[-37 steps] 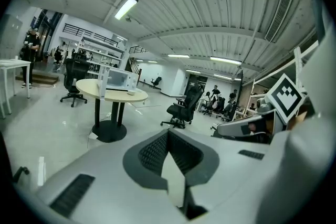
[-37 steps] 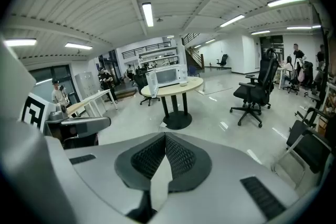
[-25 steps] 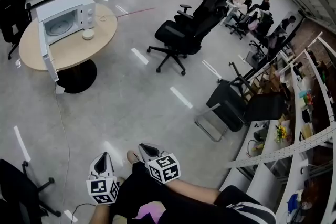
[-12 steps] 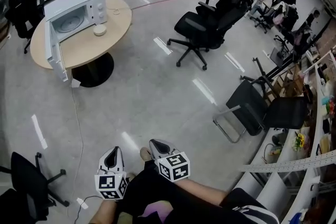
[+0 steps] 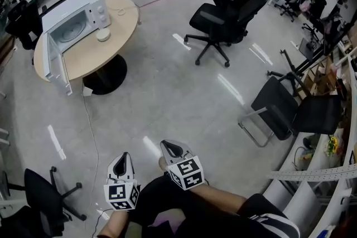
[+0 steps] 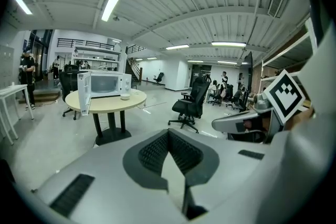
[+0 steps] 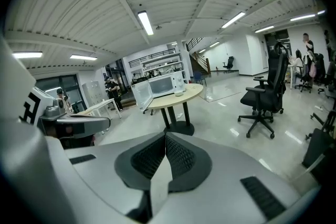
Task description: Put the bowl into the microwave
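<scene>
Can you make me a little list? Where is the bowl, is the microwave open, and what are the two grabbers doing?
microwave: white, on the round table, door swung open
bowl: small and white, on the table beside the microwave, not inside
left gripper: jaws together, nothing held
right gripper: jaws together, nothing held
where the grippers are: low by the person's lap, far from the table
task: not started yet

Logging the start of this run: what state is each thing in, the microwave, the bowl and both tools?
Microwave: door open.
Bowl: on the round table, beside the microwave, not inside.
Left tool: shut, empty.
Right tool: shut, empty.
</scene>
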A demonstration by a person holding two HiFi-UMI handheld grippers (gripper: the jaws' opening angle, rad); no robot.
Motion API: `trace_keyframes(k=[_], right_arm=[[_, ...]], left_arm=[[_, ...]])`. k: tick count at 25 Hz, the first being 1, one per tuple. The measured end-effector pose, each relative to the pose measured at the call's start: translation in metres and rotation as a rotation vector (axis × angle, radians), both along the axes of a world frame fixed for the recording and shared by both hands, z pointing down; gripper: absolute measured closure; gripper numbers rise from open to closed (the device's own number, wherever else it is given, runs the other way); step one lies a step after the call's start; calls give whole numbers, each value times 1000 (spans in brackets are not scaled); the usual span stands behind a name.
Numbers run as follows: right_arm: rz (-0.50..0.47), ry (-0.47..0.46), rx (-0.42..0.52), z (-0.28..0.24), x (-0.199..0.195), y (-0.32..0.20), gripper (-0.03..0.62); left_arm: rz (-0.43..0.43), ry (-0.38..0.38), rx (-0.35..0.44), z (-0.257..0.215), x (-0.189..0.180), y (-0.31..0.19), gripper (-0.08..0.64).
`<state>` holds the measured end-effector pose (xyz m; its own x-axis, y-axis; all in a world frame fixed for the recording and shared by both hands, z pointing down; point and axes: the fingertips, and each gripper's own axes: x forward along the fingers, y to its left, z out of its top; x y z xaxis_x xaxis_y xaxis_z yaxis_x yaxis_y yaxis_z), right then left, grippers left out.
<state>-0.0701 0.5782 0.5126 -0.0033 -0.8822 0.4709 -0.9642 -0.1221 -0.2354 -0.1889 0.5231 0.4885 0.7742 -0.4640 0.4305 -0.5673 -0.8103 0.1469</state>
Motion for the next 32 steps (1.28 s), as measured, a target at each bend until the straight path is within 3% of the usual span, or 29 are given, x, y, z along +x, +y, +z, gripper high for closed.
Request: trace_keyframes(k=[11, 19, 26, 32], right_arm=[[-52, 25, 22, -3, 38, -33, 577], [-114, 8, 39, -1, 44, -64, 577], [-194, -10, 31, -4, 30, -78, 577], [-230, 18, 0, 4, 27, -100, 577]], left_arm=[[-31, 5, 27, -3, 42, -29, 514], [-86, -18, 41, -1, 47, -51, 514], [-171, -42, 34, -7, 29, -55, 514], [-206, -13, 2, 2, 29, -84, 514]])
